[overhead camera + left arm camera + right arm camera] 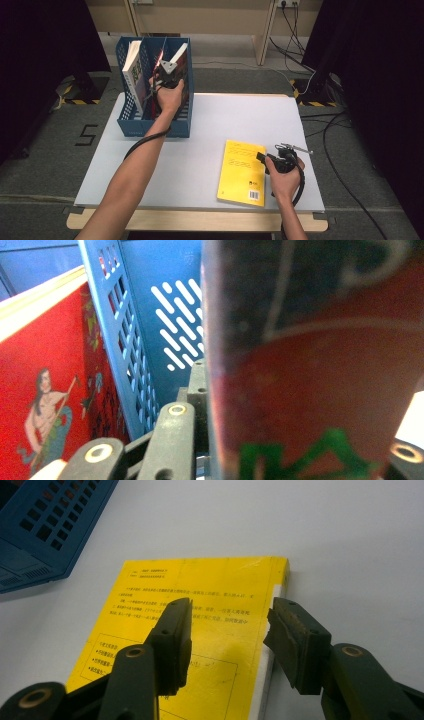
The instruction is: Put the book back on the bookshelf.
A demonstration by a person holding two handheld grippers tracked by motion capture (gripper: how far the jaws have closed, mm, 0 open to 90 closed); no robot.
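A blue slotted file rack (131, 122) stands at the far left of the tabletop (210, 135), divided into upright compartments. In its left compartment a white-covered book (131, 67) leans upright; in the left gripper view a red book with a drawn figure (45, 405) stands behind a blue divider. The left gripper (167, 75) reaches into the rack's right compartment, its jaws clenched on a dark red book (320, 370) that stands upright there, its cover pressed close to that gripper's camera. Near the right front of the tabletop a yellow book (242, 172) lies flat, well apart from the rack. The right gripper (227, 635) hovers low over its right edge with the jaws released, one over the cover and one beside the page block, nothing pressed between them. The tabletop is pale grey-white with a wooden front edge. Around it lie grey carpet, black cables (345, 165) on the right, dark curtains at both sides and wooden furniture at the far wall.
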